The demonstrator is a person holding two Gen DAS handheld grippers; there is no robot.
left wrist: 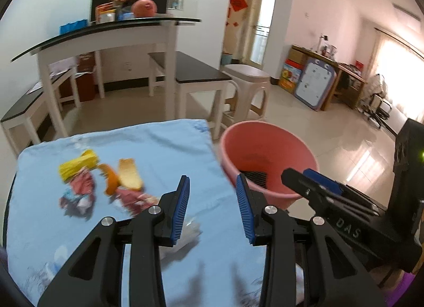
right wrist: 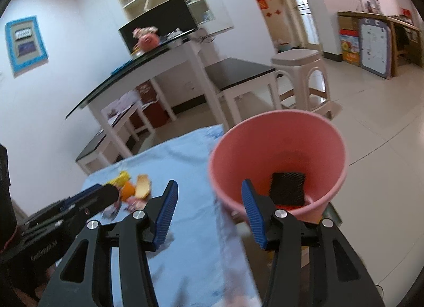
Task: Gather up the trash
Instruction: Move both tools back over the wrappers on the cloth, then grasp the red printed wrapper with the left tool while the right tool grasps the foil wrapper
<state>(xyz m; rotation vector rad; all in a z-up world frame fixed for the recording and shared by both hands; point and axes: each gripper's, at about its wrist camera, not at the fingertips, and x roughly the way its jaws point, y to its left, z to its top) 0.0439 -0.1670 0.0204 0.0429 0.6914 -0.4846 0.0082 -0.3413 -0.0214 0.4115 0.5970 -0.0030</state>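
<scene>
Two hand-held grippers, left (left wrist: 213, 207) and right (right wrist: 209, 213), both apart, empty; peels (left wrist: 124, 177) on tabletop (left wrist: 159, 145); pink bucket (right wrist: 278, 153) beside.

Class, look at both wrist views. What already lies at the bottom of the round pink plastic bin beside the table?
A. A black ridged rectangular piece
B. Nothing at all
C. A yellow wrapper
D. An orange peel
A: a black ridged rectangular piece lies inside the round pink plastic bin; the orange peel lies on the light blue tablecloth.
</scene>
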